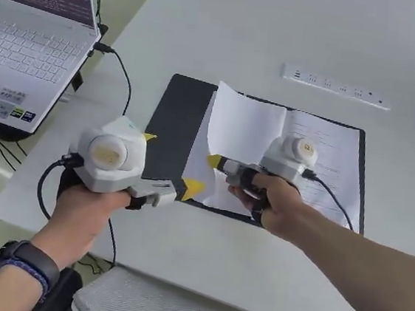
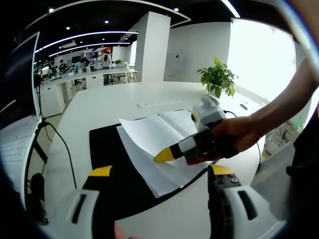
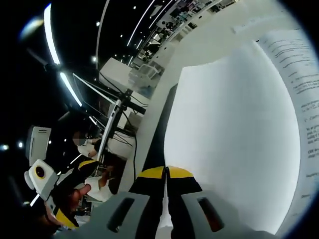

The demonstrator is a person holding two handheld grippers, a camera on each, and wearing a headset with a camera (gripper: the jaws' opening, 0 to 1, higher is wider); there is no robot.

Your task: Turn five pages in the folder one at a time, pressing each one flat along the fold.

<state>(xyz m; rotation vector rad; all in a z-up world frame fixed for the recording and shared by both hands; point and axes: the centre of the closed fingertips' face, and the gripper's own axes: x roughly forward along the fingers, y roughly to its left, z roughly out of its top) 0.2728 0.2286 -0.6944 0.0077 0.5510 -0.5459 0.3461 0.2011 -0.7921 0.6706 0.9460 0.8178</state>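
Your right gripper (image 1: 216, 161) has its two yellow-tipped jaws pressed together on the near edge of a blank white sheet of paper (image 1: 244, 126). In the right gripper view only a thin sliver of paper shows between the tips. The sheet is lifted off the stack and stands curved above the open black plastic folder (image 1: 177, 123), which lies flat on the white workbench top (image 1: 229, 24) near its front edge, with its bare black inner cover on the left. To the right of the raised sheet, a printed white page (image 1: 330, 157) lies flat in the folder. Your left gripper (image 1: 171, 163) is held low at the folder's near left corner, its jaws spread wide with nothing between them (the left gripper view shows folder and table through the gap). One of its tips sits close to the folder's front edge, but you cannot tell from these views whether it touches. An open silver laptop (image 1: 27, 32) sits at the far left of the bench with a thin black cable (image 1: 123, 72) trailing from its side, and a long white power strip (image 1: 333, 87) lies beyond the folder.
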